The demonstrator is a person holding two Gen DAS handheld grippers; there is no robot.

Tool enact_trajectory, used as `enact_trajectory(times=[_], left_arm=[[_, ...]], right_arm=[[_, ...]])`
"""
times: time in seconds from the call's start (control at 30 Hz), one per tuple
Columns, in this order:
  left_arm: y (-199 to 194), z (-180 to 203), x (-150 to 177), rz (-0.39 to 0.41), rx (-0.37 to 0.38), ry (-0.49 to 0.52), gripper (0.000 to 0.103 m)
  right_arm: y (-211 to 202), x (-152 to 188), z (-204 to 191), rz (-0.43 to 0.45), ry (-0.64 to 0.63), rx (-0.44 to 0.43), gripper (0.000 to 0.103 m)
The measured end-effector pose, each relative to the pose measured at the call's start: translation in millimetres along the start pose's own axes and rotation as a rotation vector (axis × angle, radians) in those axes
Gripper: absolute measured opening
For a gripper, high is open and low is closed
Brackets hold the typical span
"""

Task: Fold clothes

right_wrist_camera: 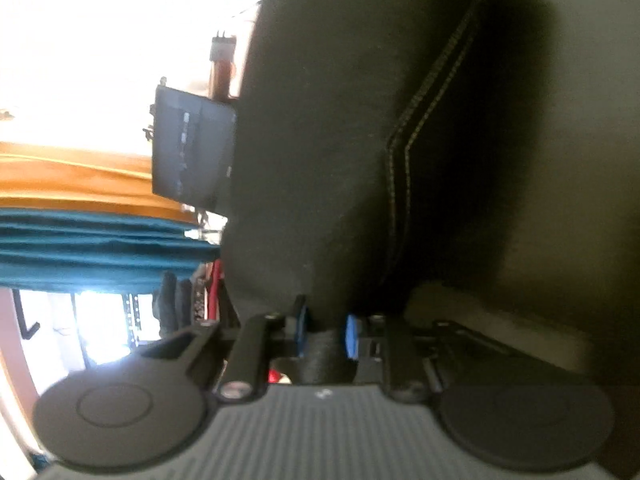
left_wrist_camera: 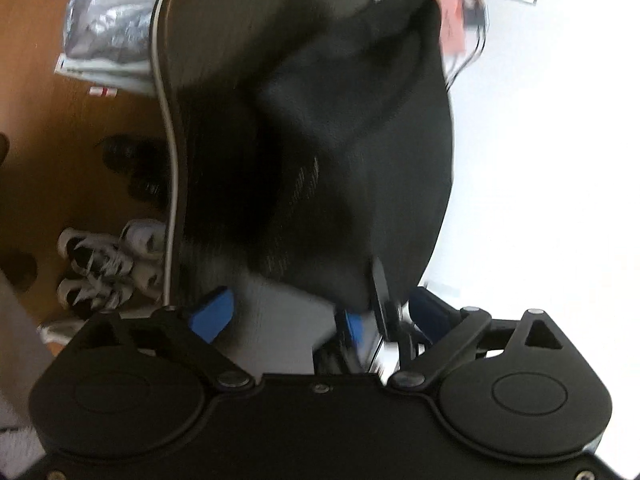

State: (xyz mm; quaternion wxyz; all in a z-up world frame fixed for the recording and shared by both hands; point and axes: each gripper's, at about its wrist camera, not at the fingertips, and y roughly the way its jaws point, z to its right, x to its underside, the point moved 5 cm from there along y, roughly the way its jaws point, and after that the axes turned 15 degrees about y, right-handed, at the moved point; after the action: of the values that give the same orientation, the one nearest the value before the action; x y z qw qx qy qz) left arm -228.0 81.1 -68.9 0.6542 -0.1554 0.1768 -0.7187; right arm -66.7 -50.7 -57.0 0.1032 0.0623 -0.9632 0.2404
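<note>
Fisheye views from both wrists, garment in mid-handling. The black garment (left_wrist_camera: 352, 128) fills most of each view, hanging or draped in front of you over a dark surface edged with a pale cord (left_wrist_camera: 170, 160); in the right wrist view a double row of light stitching (right_wrist_camera: 404, 152) runs down it. Your right gripper (right_wrist_camera: 326, 332) is pinching a bunched fold of the black garment between its blue pads (right_wrist_camera: 352, 336), jaws drawn close on the cloth. Your left gripper (left_wrist_camera: 320, 312) stands spread wide, blue pads (left_wrist_camera: 212, 312) well apart and nothing pressed between them, though the garment's lower edge hangs just ahead. The step in hand reads as picking up the garment before spreading it for a fold; the next move likely calls for the left gripper to take a second edge or corner. Motion blur hides the garment's type and outline. Shoes (left_wrist_camera: 108, 264) lie on the wooden floor (left_wrist_camera: 48, 120).
</note>
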Motion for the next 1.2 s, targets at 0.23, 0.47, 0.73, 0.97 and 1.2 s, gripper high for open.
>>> enact_trajectory(times=[0.23,0.47,0.73,0.97,1.2], left_arm=[[31.6,-2.7,-4.7,0.063,0.023,-0.032,0.098],[38.8,-7.5,-12.5,0.143,-0.033,-0.023,0.059],[28.6,-14.2,-19.6,0.116,-0.159,0.049,0.03],[5.4,-32.6,-37.9,0.12,-0.247,0.097,0.031],[-7.1,-33.0,-52.9,0.097,-0.357,0.196,0.033]], right_arm=[[1.6,5.6,-14.4,0.007,0.09,-0.025,0.018],[14.5,20.4,-8.5,-0.061,0.074,0.011,0.017],[-0.6,24.4,-32.6,-0.14,-0.235,0.201,0.062],[-71.8,-47.4,-69.6,0.1,-0.505,0.164,0.091],[-28.9,-98.7,-52.4,0.111,-0.7,0.258,0.095]])
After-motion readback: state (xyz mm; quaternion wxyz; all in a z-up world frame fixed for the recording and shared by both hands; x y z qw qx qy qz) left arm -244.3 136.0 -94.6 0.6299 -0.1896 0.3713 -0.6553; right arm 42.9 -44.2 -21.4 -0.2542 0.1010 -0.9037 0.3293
